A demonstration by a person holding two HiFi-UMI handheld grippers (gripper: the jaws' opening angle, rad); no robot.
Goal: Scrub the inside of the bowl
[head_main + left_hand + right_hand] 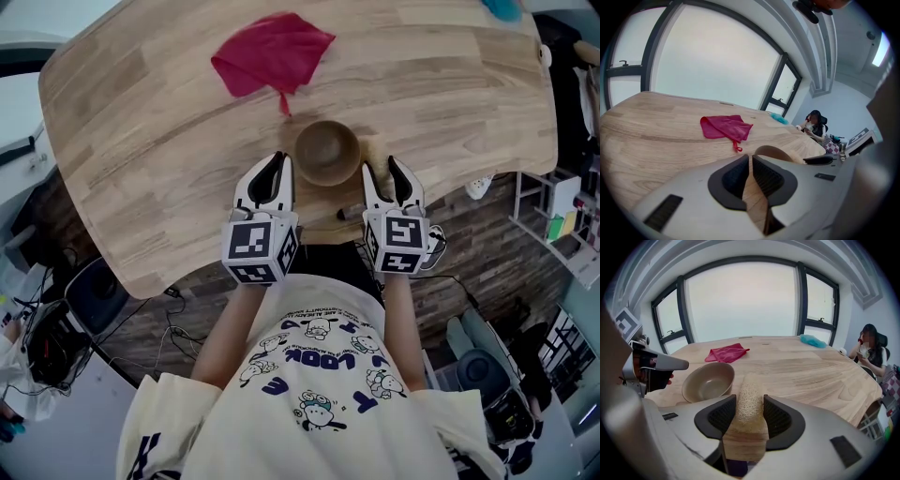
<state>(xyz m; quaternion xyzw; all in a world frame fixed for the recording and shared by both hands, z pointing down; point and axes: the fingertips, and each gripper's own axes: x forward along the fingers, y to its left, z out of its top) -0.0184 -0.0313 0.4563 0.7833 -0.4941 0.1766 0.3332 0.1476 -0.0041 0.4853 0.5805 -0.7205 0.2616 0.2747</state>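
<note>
A brown bowl [327, 150] stands upright near the front edge of the wooden table [141, 141], between my two grippers. It shows empty in the right gripper view [708, 381], and its rim shows in the left gripper view [773, 152]. My left gripper [278, 161] rests just left of it, jaws together with nothing between them [750, 157]. My right gripper [380, 167] is just right of the bowl, jaws wide [749, 399]. A pale loofah scrubber [749, 409] lies on the table between them; it also shows from above [377, 150].
A red cloth [272, 52] lies bunched on the table behind the bowl. A teal item [813, 340] sits at the far edge. The table's front edge runs right under both grippers. A seated person [869, 345] is off to the right, beyond the table.
</note>
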